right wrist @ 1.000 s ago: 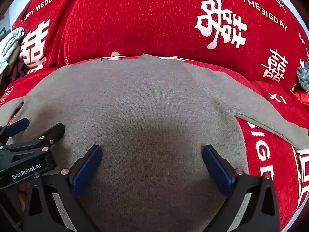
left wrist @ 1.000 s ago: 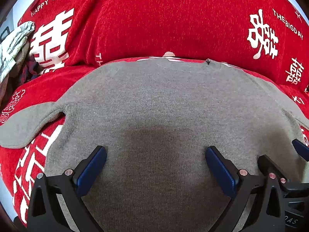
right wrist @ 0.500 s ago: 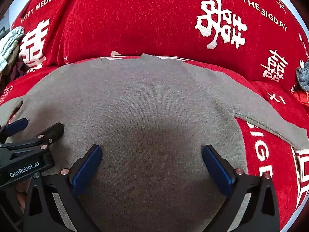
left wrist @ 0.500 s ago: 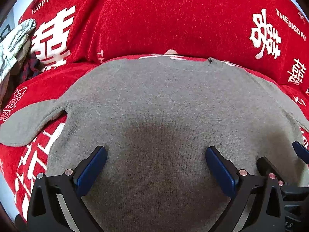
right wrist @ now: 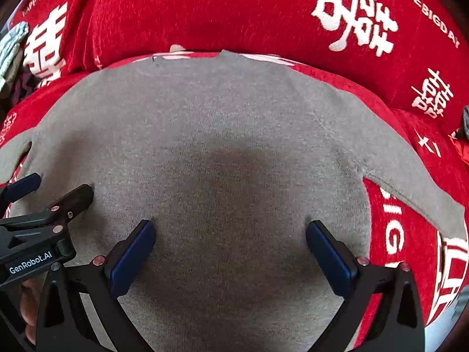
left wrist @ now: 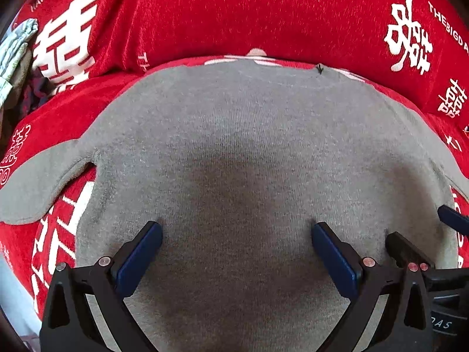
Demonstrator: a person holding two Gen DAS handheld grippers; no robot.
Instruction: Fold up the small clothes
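Left view: the left gripper (left wrist: 236, 236), jaws apart, has dropped nearer the flat sweater (left wrist: 249, 135), sleeve (left wrist: 32, 184) at nine o'clock; right view: the right gripper (right wrist: 230, 234), jaws apart, likewise closer, so folding is probably about to begin.

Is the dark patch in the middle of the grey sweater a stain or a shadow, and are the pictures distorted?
Left wrist view: soft-edged patch on the grey sweater, probably a shadow; fisheye bulges the cloth. Right wrist view: same patch, dark corners.
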